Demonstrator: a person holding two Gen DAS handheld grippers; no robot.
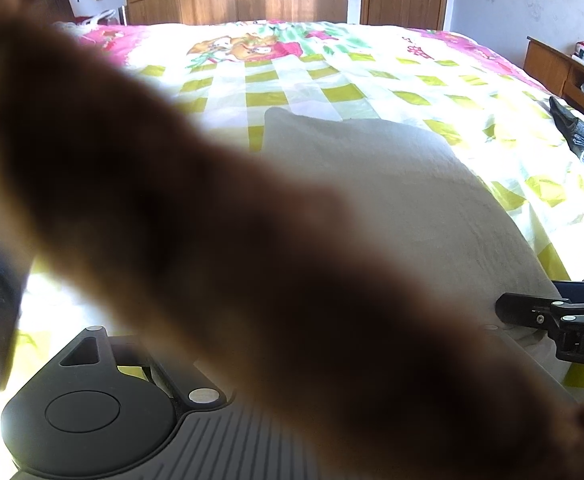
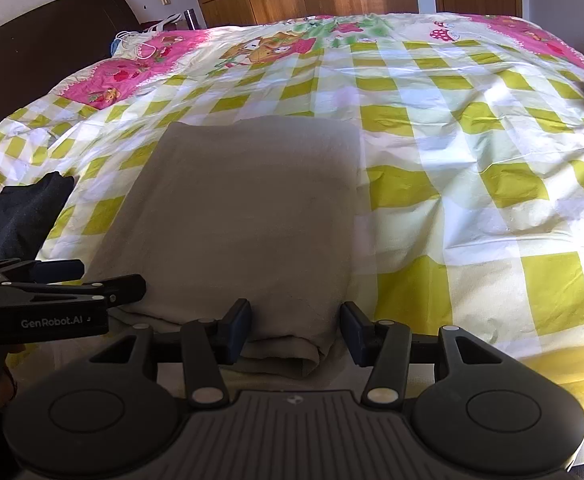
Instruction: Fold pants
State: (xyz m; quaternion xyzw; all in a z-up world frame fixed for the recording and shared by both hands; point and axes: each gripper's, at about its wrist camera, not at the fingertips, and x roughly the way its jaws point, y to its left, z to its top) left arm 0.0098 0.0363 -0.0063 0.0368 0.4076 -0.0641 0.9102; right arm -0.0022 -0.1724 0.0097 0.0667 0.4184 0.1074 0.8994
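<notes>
- Jaws of the right gripper (image 2: 296, 330) are seen parted on both sides of the near folded edge of the pants (image 2: 248, 208); the pads do not press the cloth.
- Jaws of the left gripper (image 2: 128, 286) cannot be judged: its own view is blocked by a blurred brown shape, and only one finger is seen from the side.
- Both grippers are pointed downward, side by side, at the near edge.
- The pants are laid as a neat rectangle on the checked bedsheet (image 2: 472, 152); the folding is judged nearly finished.

A: Strong daylight on the bedspread (image 2: 472, 152), whites glaring at lower left of the left wrist view.
B: Blurred finger (image 1: 220, 240) smothers that frame's middle; fisheye bends both edges, corners dark.
</notes>
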